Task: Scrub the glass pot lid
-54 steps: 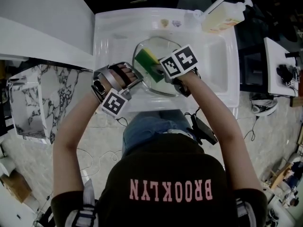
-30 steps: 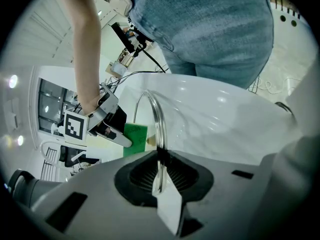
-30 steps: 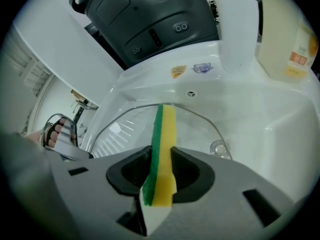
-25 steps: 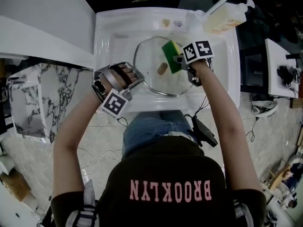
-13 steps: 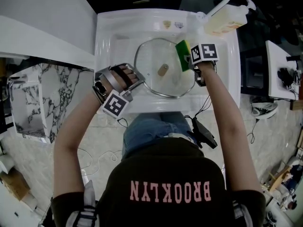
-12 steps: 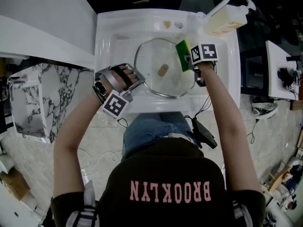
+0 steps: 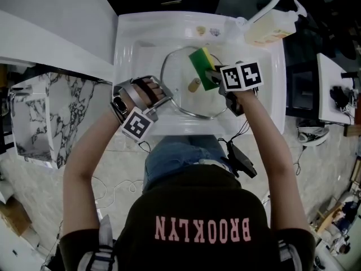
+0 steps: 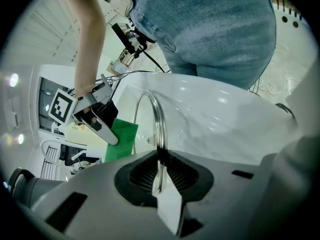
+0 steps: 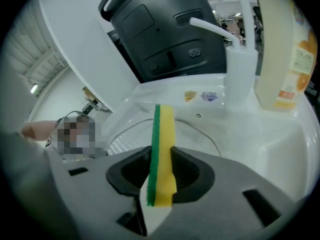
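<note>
White sink [image 7: 127, 66] lies below me, past my dark shirt [image 7: 203, 208] lettered BROOKLYN. My left gripper [image 7: 162, 98] is clamped on the near-left rim of the glass pot lid [image 7: 177, 83] in the basin, and my right gripper [image 7: 212, 75] pinches a green-and-yellow sponge [image 7: 199, 64] at the lid's far side. At the far right corner stands a pump bottle [image 7: 271, 30] of pale yellow liquid, its label unreadable.

We see a clear glass lid [image 7: 181, 95] with a shiny metal rim, sitting in a glossy white sink [image 7: 131, 38]. The sponge [image 7: 201, 66] has a rough green scouring face on yellow foam. Left tool [image 8: 159, 176] and right tool [image 9: 159, 184] bodies: matt grey plastic.
</note>
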